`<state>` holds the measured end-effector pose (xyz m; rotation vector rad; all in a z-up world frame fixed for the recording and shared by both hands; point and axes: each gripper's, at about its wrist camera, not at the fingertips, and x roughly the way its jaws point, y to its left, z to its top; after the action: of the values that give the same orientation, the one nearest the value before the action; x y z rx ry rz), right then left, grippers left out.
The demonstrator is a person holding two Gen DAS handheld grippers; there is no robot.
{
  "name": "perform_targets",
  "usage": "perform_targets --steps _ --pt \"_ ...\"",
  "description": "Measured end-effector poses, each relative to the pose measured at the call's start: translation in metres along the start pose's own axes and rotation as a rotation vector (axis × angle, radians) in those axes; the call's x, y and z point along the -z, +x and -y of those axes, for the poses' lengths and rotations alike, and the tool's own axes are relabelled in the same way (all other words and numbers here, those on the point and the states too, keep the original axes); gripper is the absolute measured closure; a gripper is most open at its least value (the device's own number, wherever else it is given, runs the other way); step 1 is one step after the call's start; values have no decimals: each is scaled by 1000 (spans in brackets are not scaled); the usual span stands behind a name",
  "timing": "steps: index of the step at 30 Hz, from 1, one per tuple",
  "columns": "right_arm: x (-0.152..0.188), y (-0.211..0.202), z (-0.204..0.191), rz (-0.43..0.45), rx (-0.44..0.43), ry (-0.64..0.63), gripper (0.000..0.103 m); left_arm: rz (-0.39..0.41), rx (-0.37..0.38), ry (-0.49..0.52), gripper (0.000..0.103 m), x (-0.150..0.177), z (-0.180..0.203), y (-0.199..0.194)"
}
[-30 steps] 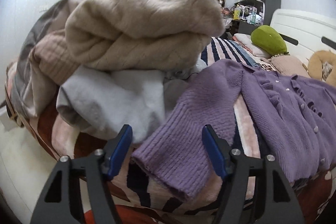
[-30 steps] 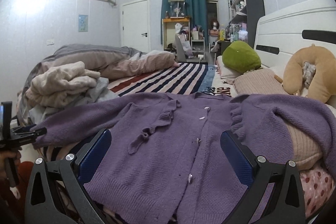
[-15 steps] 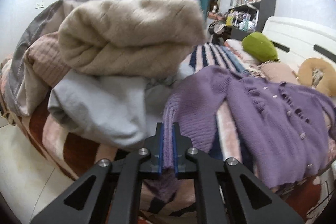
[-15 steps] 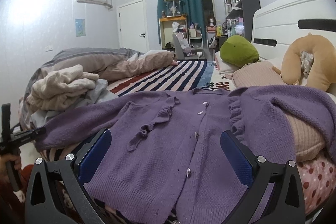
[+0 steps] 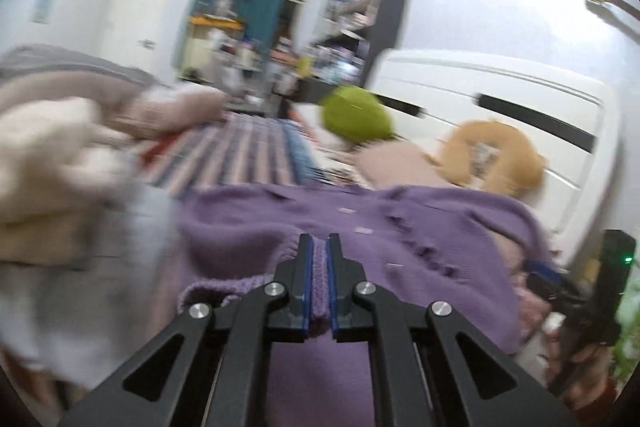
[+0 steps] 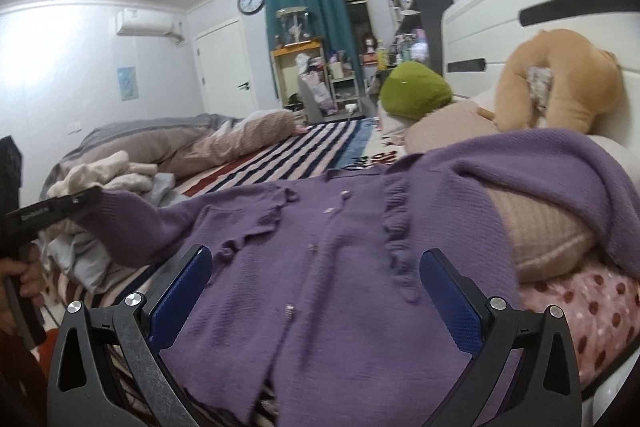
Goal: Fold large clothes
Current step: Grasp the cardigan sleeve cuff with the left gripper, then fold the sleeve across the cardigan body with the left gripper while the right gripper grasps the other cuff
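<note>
Across the bed (image 6: 304, 155) the purple cardigan (image 6: 344, 267) lies spread, buttons up, one sleeve (image 6: 132, 215) lifted off the covers. The left hand-held gripper (image 5: 318, 263) is clamped on that sleeve's cuff; the right hand-held gripper (image 6: 316, 291) hovers with jaws apart over the hem. Pulled too hard, the knit could slip free or drag the body crooked.

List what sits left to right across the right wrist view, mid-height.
Left gripper shut on the purple cardigan's sleeve → pile of folded clothes → purple cardigan → green cushion → tan neck pillow.
</note>
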<state>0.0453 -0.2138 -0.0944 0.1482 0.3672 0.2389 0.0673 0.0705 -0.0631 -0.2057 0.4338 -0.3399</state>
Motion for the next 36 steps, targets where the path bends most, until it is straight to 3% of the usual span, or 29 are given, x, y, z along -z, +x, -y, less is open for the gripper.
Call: perform_targets --steps 5,8,10,14,15,20,23,26,28,34,36 --pt "4 -6 21 -4 33 -9 0 -155 142 2 98 25 50 70" --pt "7 -4 31 -27 15 -2 0 -276 140 4 96 51 59 101" --pt "9 0 35 -46 5 -4 0 -322 141 16 89 64 61 105" --pt "14 15 29 -87 -43 -11 0 -274 136 38 51 56 55 74" --pt "15 21 24 -97 -67 -14 0 -258 123 39 49 52 55 71" --pt "21 49 -12 -139 -264 -6 0 -166 -41 21 43 30 18 29" --pt "25 79 -38 -202 -339 -27 0 -134 -154 29 42 25 -4 10" --pt "30 109 -64 -277 -405 -69 12 -114 -203 28 40 29 -24 -4" --pt "35 127 -76 -330 -408 -91 13 -108 -223 23 38 32 -36 -10" --pt "55 169 -99 -471 -300 -216 13 -100 -259 -5 36 44 -62 -16" --pt "61 172 -108 -490 -286 -267 25 -104 -266 -17 35 47 -69 -15"
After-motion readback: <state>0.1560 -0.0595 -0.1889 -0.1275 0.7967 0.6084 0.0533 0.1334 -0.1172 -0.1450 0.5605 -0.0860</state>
